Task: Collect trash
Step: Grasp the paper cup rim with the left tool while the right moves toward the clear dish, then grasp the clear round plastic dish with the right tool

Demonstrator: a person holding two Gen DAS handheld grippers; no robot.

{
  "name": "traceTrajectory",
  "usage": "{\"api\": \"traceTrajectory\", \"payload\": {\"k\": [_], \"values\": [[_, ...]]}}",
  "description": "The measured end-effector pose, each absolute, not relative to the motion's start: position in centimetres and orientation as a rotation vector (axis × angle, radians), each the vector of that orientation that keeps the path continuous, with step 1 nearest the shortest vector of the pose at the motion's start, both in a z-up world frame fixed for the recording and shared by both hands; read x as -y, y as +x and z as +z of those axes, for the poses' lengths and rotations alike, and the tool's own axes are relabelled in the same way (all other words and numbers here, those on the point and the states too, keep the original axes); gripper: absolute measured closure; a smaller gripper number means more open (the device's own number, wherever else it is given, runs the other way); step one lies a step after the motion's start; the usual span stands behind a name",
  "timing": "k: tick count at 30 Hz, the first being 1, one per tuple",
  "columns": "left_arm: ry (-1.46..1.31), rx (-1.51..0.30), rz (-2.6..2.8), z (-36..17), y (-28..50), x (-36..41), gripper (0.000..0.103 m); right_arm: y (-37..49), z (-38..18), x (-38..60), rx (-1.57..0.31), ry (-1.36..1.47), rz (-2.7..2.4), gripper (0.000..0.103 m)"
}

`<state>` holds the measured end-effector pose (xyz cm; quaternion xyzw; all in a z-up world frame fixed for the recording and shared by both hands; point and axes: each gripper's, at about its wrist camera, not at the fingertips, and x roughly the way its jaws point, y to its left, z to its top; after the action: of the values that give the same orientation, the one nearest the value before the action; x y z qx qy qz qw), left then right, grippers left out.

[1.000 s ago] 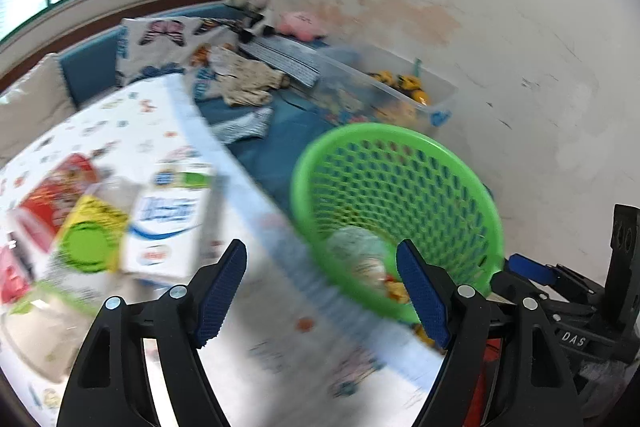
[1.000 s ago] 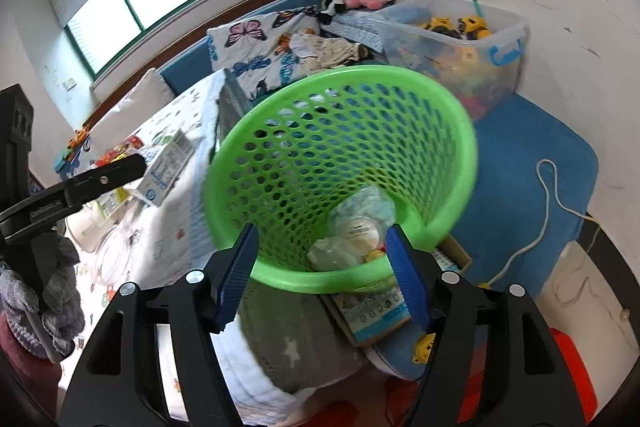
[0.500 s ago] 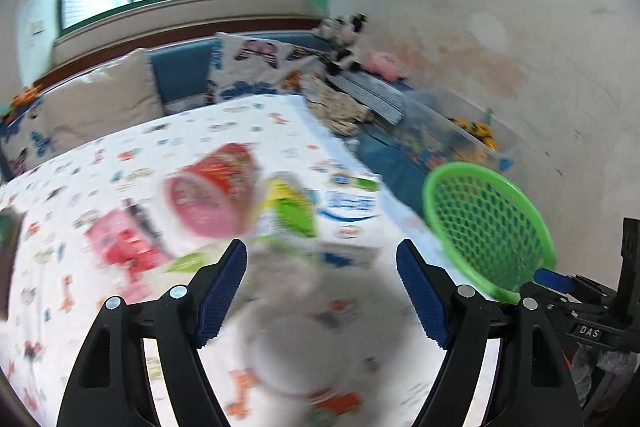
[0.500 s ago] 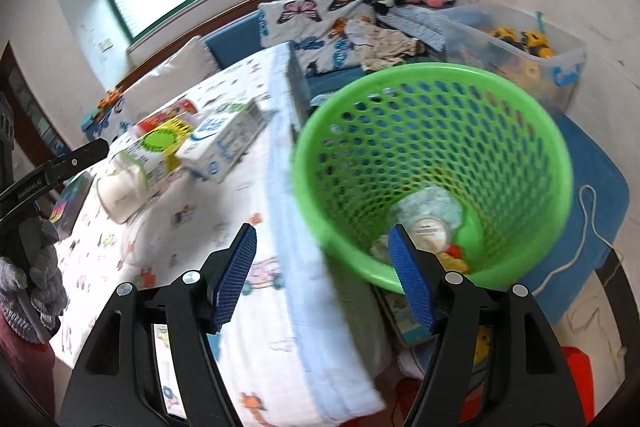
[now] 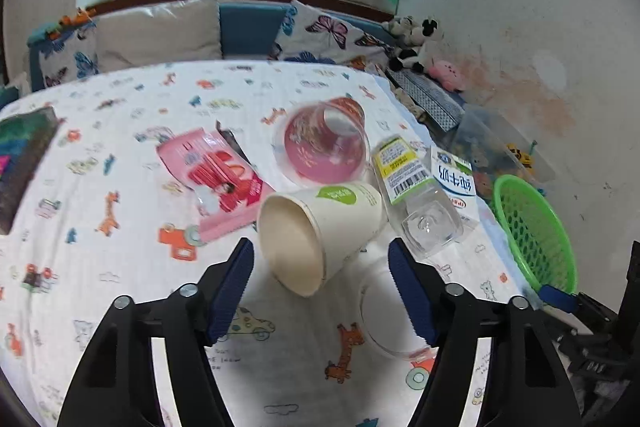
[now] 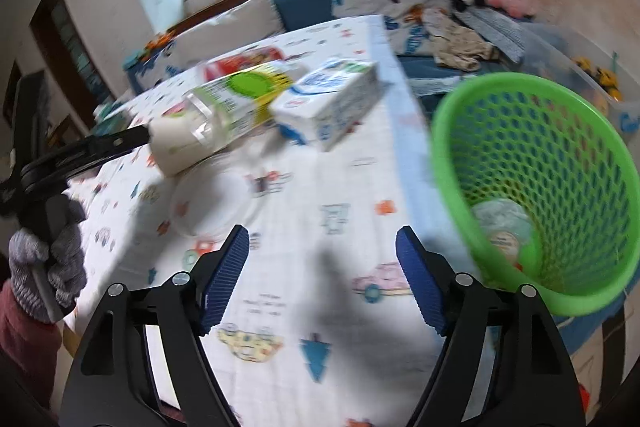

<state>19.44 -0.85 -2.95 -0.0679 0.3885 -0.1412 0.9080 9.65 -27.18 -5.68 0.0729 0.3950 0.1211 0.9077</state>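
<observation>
Now we see our left gripper (image 5: 321, 287) hanging over the patterned tablecloth (image 5: 120, 267), its jaws spread and just been closing a little, with nothing pinched; the paper cup (image 5: 320, 227) lies on its side just ahead of the blue pads, not touched by them. Around the cup lie a pink packet (image 5: 216, 179), a red tub (image 5: 324, 143) on its side, a clear plastic bottle (image 5: 416, 195) and a milk carton (image 5: 456, 183). A clear lid (image 5: 384, 315) lies flat just beside the right-hand pad. The green basket (image 5: 532, 231) stands off the table's far right edge.

Our right gripper (image 6: 322, 279) is spread too, its jaws just been opening, with only tablecloth between them. From this side we see the basket at the right with crumpled trash (image 6: 504, 223) at its bottom.
</observation>
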Motion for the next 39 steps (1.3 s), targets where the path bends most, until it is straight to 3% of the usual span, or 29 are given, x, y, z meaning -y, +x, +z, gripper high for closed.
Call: {"api": "traceTrajectory", "payload": {"k": [7,14,21,39], "values": [[-0.177,-0.836,-0.332,-4.5,21.0,1.2,0.053,10.2,-6.3,23.5,-0.846,0.084,0.322,0.024],[-0.183,-0.822,-0.386,-4.4,21.0,1.7,0.086,11.1,-7.0,20.5,-0.867,0.030,0.382,0.023],[-0.179,-0.797,-0.404,-3.9,20.2,1.3,0.099,12.3,-7.6,17.9,-0.882,-0.015,0.426,0.020],[-0.183,-0.724,-0.381,-1.2,16.7,-2.0,0.099,15.7,-9.3,14.6,-0.906,-0.102,0.424,0.011]]}}
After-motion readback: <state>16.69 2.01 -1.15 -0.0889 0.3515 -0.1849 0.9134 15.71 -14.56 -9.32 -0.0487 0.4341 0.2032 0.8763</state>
